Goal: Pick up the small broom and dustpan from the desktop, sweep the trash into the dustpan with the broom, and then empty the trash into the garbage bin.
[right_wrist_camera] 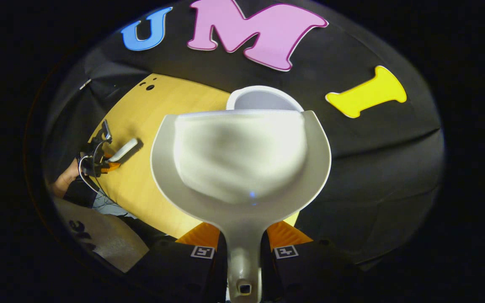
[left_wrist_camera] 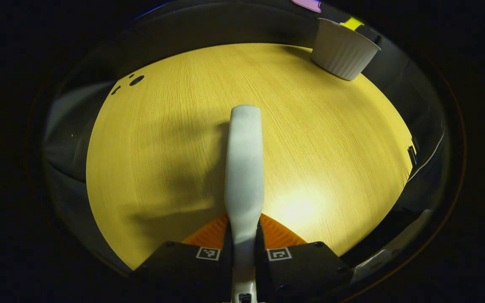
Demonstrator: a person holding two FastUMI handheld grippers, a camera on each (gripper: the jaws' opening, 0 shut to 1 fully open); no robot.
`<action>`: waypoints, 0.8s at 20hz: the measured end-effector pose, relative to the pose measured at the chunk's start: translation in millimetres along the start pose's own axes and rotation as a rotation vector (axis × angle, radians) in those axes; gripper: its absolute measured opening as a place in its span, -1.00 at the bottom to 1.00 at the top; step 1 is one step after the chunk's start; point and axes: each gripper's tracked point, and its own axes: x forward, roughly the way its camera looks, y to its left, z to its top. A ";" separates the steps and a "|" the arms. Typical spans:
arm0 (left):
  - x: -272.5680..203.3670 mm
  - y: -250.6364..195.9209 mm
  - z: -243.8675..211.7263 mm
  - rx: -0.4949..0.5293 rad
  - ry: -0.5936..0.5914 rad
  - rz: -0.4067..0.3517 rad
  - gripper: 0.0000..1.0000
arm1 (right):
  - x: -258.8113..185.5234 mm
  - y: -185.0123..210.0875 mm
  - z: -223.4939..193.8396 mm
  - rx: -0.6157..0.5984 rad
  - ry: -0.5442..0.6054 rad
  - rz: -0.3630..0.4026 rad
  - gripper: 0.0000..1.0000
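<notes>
The right gripper (right_wrist_camera: 242,248) clamps the dustpan (right_wrist_camera: 240,160) by its stiff, light handle, over the bin (right_wrist_camera: 263,97) at the worktop's (left_wrist_camera: 183,126) far edge; the left gripper (left_wrist_camera: 243,252) grips the broom (left_wrist_camera: 244,168).

Wood tabletop (left_wrist_camera: 175,139) w/ dark holes (left_wrist_camera: 136,80) nr far corner.

- I take this for a staged recording booth, not a lived-in home: black cloth wall (right_wrist_camera: 377,168) hangs close behind the work surface.
- I'm working over a round, pale wood-grain desktop (left_wrist_camera: 318,139) with cable holes (left_wrist_camera: 136,80) near its far edge.
- A white ribbed bin (left_wrist_camera: 343,50) stands at the desktop's far rim, against the cloth.
</notes>
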 end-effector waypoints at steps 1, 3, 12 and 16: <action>0.1 0.7 -0.1 -0.001 0.000 0.002 -0.48 | 7.7 15.8 -9.2 0.003 0.002 0.017 -0.28; 0.5 1.6 -0.5 -0.001 0.001 0.012 -0.48 | 26.9 44.9 -26.2 0.004 0.012 0.053 -0.22; 2.3 3.4 -1.3 -0.026 0.016 0.052 -0.48 | 136.0 123.9 -92.2 0.022 0.073 0.099 -0.27; 3.2 1.8 -3.1 -0.024 0.031 0.069 -0.48 | 183.9 146.8 -109.7 0.024 0.078 0.121 -0.28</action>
